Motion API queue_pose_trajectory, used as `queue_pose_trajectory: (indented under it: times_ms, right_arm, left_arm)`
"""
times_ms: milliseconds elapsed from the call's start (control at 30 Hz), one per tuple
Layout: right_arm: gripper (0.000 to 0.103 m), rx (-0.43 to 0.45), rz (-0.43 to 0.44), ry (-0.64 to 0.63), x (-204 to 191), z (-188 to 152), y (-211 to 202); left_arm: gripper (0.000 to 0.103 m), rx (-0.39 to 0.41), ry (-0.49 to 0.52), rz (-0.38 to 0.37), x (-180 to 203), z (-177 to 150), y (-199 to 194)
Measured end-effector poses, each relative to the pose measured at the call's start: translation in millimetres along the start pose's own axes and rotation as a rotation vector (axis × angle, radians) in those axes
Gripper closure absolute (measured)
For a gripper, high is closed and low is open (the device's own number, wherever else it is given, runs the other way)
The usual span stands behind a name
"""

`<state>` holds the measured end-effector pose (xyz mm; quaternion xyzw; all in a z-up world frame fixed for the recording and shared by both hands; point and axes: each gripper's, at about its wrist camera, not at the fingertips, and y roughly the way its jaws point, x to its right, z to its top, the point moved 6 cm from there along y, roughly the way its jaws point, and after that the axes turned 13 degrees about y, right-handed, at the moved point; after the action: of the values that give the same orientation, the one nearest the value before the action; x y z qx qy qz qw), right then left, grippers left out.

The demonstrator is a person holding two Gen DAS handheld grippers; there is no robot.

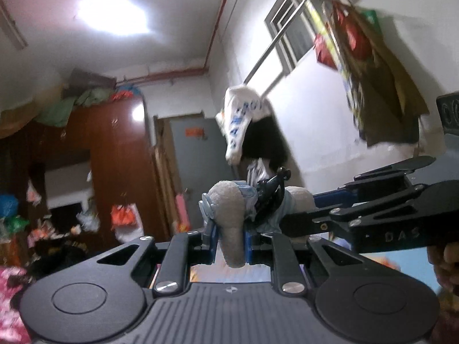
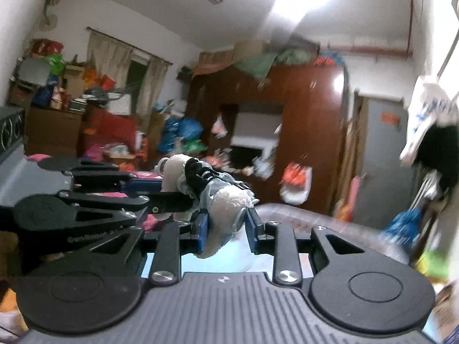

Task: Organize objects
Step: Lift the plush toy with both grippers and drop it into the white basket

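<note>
Seen from the right wrist camera, left to right: stacked boxes and bags (image 2: 54, 83) against the far left wall; curtained window (image 2: 126, 63) beside them; left gripper (image 2: 175, 197) reaching in from the left edge, jaws clamped on the near side of a plush toy (image 2: 226, 206) in pale blue clothing; right gripper (image 2: 226, 229) below centre, blue pads pinching a white fuzzy limb of the same toy, so held aloft between both tools, clear of the bedding underneath; brown wardrobe (image 2: 309, 132) behind; grey door (image 2: 378, 154) further right.

Seen from the left wrist camera: same wardrobe (image 1: 114, 172) at left; left gripper (image 1: 229, 243) at centre, closed on a grey-white limb hanging through the pads; right gripper (image 1: 289, 215) entering from the right, gripping the toy's far side; fingers (image 1: 447, 258) of a hand at the right edge
</note>
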<state>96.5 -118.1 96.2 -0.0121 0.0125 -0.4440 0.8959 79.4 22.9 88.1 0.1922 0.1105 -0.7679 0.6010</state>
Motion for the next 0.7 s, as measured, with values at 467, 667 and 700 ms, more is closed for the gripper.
queue_pose_trajectory:
  times_ms: [467,667,700]
  right_arm:
    - [0.073,-0.223,-0.208,0.239,165,6,102]
    - [0.067,-0.242,-0.261,0.222,165,-10,103]
    - [0.055,-0.246,-0.274,0.218,165,-10,104]
  left_arm:
    - [0.081,-0.284,-0.019,-0.256,58,1,205]
    - [0.077,-0.323,-0.077,-0.275,64,-11,220]
    - [0.062,-0.315,-0.071,-0.269,64,-11,219]
